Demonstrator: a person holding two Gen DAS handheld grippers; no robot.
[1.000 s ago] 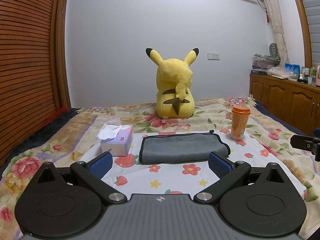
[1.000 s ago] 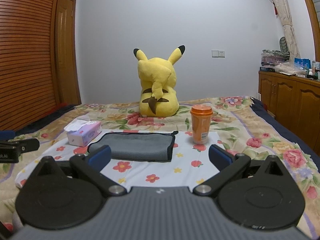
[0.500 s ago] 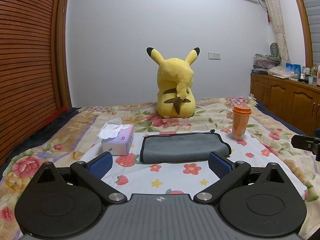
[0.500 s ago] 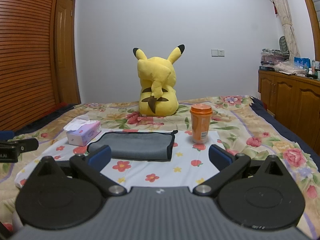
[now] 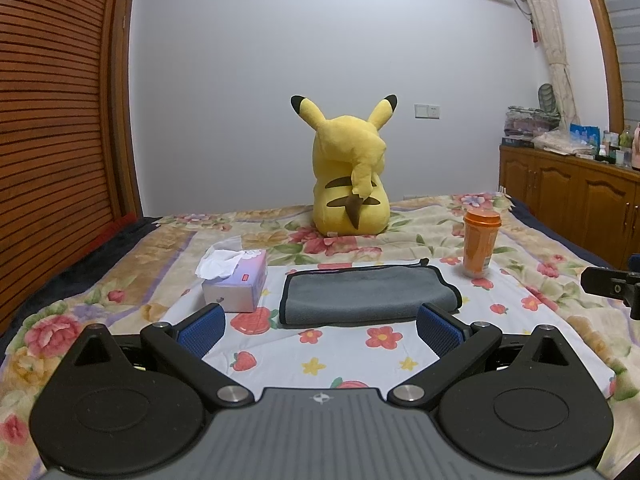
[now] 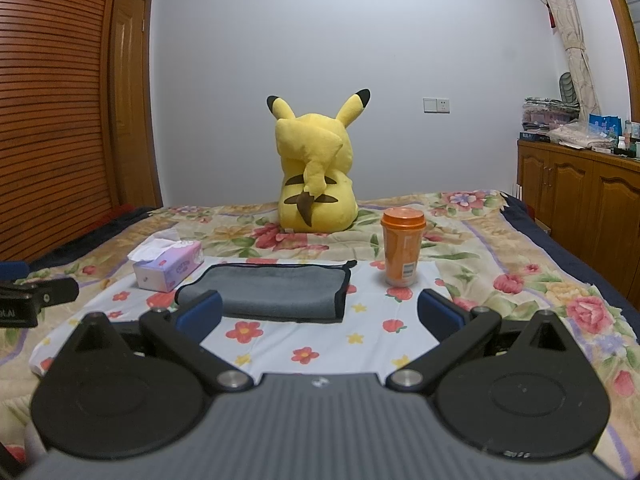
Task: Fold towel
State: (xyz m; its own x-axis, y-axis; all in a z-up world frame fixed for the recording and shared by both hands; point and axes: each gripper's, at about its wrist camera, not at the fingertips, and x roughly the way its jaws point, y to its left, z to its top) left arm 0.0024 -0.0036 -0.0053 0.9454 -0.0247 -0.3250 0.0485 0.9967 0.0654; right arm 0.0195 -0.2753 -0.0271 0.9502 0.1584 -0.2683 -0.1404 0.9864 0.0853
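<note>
Because it lies flat and apparently already doubled over on the white flowered sheet (image 5: 360, 360), the grey towel (image 5: 366, 294) offers its dark-trimmed edges toward both tools, which suits a two-handed fold. The left gripper (image 5: 320, 330) and the right gripper (image 6: 320, 316) hang just short of its near edge, blue pads spread wide and pinching nothing, likely so each can take a corner. A tissue box (image 5: 236, 282) sits just beside the towel's left end and an orange cup (image 6: 401, 246) near its right, so any lift probably needs care at the sides. Beyond, a yellow plush toy (image 5: 350, 176) sits with its back turned on the floral bedspread (image 5: 440, 216); a slatted wooden wall (image 5: 48, 120) flanks the bed, wooden cabinets (image 6: 580, 200) the other side.
</note>
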